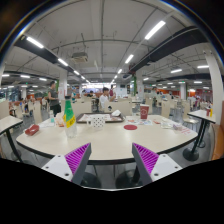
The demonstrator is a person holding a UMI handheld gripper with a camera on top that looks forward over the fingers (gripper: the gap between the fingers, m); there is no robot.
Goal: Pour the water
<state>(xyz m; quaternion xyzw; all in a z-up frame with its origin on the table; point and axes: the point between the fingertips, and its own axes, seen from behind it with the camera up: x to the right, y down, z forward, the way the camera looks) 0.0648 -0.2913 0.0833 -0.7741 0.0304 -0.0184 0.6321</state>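
My gripper [111,163] is open, its two purple pads [78,158] wide apart with nothing between them. It hovers at the near edge of a round white table [105,143]. Far beyond the fingers on the table stand a green bottle with a yellow lower part [69,113], a red cup [144,112], a red lid or coaster [130,127] and a small white ribbed cup [97,121]. All of them are well ahead of the fingertips, none within reach of the pads.
A red object [32,129] lies at the table's left side. A person [104,100] sits behind the table. Other tables stand to the left [8,123] and right [204,115]. Desks and ceiling lights fill the hall beyond.
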